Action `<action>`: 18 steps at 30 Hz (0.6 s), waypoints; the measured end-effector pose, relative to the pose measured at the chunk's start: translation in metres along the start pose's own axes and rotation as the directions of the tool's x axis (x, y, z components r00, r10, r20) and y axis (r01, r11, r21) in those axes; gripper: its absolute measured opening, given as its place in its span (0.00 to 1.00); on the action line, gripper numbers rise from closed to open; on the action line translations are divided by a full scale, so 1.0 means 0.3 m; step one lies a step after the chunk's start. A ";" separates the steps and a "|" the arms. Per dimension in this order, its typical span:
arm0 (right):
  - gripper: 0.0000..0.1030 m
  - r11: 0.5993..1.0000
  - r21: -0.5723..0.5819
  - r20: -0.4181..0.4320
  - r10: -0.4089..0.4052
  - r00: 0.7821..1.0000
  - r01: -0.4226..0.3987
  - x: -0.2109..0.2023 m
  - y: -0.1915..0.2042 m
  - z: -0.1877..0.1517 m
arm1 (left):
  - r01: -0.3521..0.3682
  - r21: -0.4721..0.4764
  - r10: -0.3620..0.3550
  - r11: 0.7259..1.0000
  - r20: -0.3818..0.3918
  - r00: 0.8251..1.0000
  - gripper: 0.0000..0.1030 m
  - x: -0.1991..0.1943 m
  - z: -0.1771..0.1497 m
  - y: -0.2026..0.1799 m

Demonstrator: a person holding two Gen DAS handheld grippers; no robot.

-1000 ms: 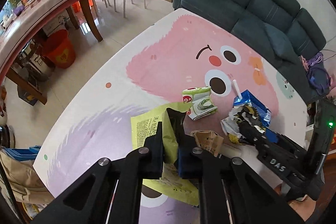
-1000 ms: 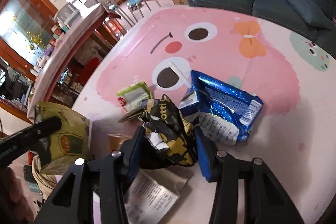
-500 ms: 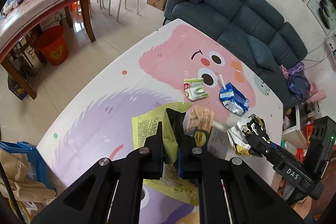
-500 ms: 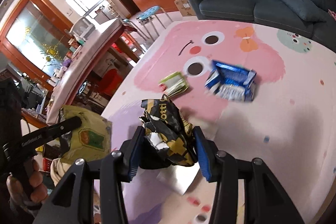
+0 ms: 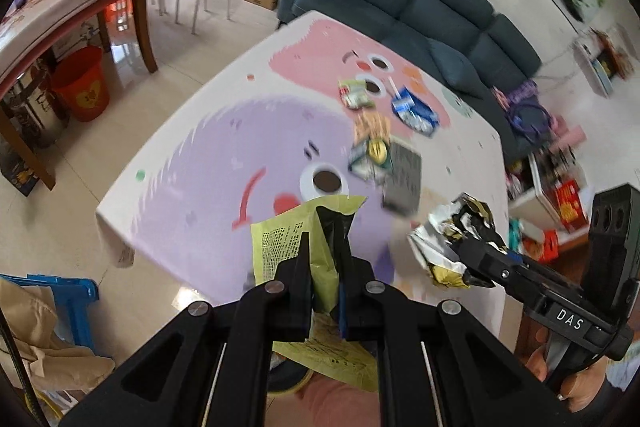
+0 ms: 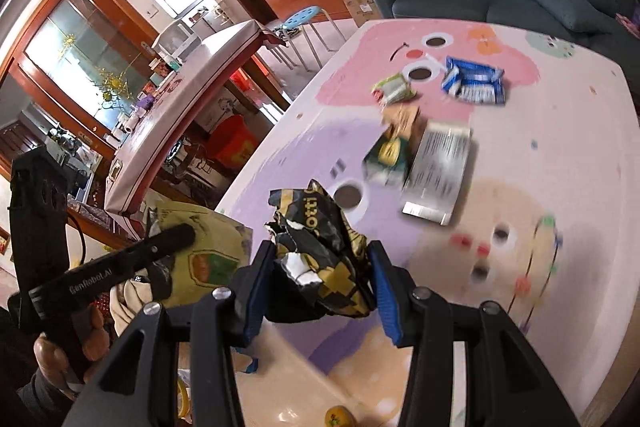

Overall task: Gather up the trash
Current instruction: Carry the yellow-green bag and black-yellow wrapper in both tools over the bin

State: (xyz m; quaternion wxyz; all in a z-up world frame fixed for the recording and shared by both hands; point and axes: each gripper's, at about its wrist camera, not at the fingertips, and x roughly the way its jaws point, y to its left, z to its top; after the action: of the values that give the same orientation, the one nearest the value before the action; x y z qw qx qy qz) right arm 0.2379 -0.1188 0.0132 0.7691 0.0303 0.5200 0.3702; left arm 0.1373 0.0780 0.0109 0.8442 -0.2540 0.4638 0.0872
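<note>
The left tongs are clamped on a yellow-green packet, held above the near edge of the table. Beside them, the right tongs grip a crumpled black-and-gold wrapper in the air. More wrappers, including a blue packet, lie on the table beyond.

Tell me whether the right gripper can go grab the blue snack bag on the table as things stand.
Probably not yet: the right gripper is shut on the crumpled black-and-gold wrapper, so its jaws are full. The blue snack bag lies uncovered on the table.
</note>
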 end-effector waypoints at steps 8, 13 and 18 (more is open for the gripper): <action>0.45 0.996 0.041 0.010 -0.076 0.997 0.076 -0.065 0.192 -0.318 | 0.084 0.118 -0.079 0.989 -0.050 0.996 0.07 -0.117 -0.268 0.064; 0.45 0.990 0.078 -0.014 -0.115 0.993 0.116 -0.073 0.268 -0.486 | 0.123 0.161 -0.111 0.979 -0.085 0.990 0.07 -0.162 -0.407 0.110; 0.45 0.986 0.083 -0.075 -0.140 0.987 0.146 -0.040 0.294 -0.601 | 0.143 0.157 -0.123 0.977 -0.133 0.983 0.07 -0.150 -0.527 0.148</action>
State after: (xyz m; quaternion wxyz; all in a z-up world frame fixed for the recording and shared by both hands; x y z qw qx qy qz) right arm 0.0399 -0.1232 -0.0218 0.7733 0.0138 0.5629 0.2916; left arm -0.0215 0.0393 -0.0371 0.8362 -0.2181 0.5025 -0.0243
